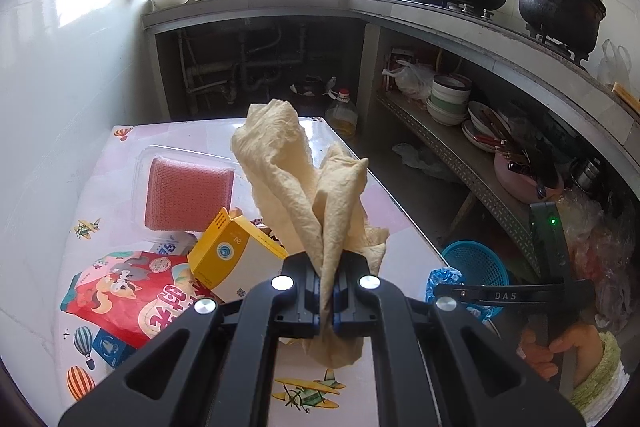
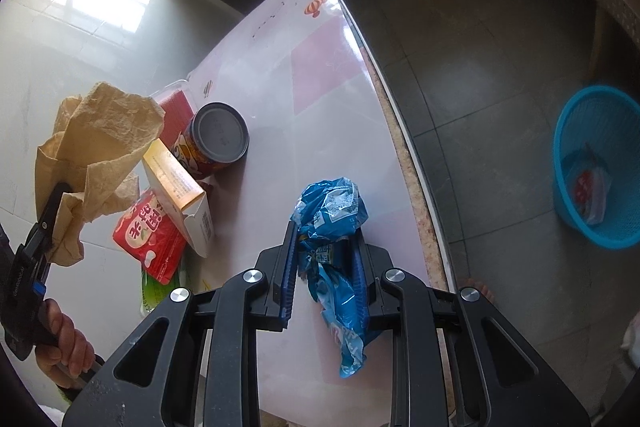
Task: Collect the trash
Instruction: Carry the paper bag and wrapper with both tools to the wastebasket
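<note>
Left gripper (image 1: pixel 326 291) clamps tissue (image 1: pixel 304 179), right gripper (image 2: pixel 326 267) wrapper (image 2: pixel 332 219)

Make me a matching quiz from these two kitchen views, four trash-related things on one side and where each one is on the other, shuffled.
Things:
1. crumpled tan paper towel
2. crinkled blue plastic wrapper
3. round blue plastic basket
4. yellow and white cardboard box

Places:
A. on the floor beside the table
B. clamped in the left gripper
C. lying on the table, leaning on a red snack bag
D. between the jaws of the right gripper

Pairs: 1-B, 2-D, 3-A, 4-C
</note>
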Demonstrator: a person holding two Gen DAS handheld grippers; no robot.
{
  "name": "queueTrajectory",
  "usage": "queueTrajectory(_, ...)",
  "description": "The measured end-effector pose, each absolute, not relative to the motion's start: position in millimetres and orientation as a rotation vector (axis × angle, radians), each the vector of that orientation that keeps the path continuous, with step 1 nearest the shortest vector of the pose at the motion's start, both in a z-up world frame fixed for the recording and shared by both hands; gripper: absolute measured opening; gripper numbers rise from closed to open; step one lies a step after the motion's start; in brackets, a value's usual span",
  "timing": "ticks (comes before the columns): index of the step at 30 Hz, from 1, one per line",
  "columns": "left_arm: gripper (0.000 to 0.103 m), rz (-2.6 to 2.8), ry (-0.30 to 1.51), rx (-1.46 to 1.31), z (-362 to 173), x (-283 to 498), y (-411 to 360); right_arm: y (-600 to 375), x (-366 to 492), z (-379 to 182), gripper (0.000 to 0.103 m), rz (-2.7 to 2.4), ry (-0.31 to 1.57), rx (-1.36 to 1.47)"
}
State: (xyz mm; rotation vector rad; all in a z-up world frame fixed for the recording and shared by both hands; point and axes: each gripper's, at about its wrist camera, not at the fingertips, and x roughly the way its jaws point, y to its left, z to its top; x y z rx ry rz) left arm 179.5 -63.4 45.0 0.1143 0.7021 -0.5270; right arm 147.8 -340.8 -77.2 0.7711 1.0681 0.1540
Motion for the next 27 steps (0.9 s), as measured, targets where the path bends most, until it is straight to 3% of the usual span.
queueTrajectory(14, 0.004, -0.621, 0.732, 0.152, 39, 174, -116, -394, 106, -57, 0.022, 0.057, 0.955, 0.841)
queueTrajectory(22, 0.004, -0.796, 0.815, 0.245, 13, 177, -226, -481, 36, -66, 0.022, -0.215, 0.875, 0.917)
queueTrajectory(27, 0.004, -0.899, 0.926, 0.354, -25, 177, -316, -528, 1, -100, 0.023, -0.378, 0.890, 1.001)
